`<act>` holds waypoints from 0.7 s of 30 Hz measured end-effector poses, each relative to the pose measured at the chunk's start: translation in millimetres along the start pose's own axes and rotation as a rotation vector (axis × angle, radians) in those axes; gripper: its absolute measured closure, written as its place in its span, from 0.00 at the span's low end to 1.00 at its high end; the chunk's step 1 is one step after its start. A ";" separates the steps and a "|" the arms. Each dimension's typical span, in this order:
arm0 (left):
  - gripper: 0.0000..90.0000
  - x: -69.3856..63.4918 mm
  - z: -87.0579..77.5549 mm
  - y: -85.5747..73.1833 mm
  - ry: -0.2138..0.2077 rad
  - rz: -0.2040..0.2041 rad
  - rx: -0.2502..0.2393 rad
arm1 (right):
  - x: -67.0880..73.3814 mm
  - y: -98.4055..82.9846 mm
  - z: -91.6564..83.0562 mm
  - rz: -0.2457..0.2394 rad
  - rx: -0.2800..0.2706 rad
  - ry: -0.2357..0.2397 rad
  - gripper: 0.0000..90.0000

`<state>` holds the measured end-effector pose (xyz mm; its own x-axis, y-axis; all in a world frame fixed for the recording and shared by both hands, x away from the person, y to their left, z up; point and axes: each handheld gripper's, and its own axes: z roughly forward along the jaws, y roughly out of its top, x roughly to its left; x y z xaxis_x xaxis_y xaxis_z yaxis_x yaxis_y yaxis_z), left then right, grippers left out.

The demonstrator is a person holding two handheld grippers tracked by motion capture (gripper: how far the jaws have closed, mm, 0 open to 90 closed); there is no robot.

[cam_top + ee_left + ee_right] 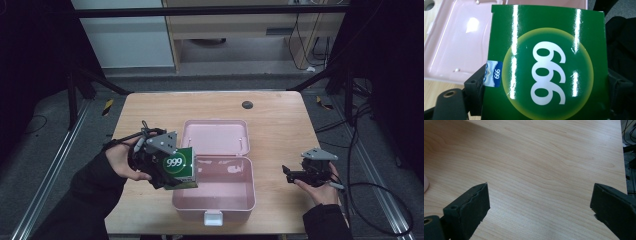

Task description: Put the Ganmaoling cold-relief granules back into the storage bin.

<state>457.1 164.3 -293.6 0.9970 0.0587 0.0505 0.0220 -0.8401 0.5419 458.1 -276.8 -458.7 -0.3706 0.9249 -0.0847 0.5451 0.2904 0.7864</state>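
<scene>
L gripper pinches green box, prob. over pink case; R gripper spread.

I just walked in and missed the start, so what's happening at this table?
A person is working with a gripper in each hand. The left gripper is clamped on a green box marked 999, holding it at the left edge of an open pink case. The right gripper is open over bare table to the right.

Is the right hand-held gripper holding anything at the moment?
No, the right hand-held gripper has its jaws wide apart with bare wooden table between them.
</scene>
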 end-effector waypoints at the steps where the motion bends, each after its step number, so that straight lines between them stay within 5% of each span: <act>1: 0.16 0.5 2.0 1.2 -0.001 0.006 0.008 | 0.1 0.0 -0.1 0.002 0.001 0.001 0.03; 21: 0.16 6.9 42.3 13.4 -0.042 0.030 0.039 | 0.7 -0.7 1.3 -0.004 0.003 0.008 0.03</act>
<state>467.4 130.6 -321.5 0.9995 0.0109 0.0303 -0.0060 -0.8615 0.5076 458.4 -276.0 -460.1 -0.3786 0.9219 -0.0825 0.5461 0.2944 0.7842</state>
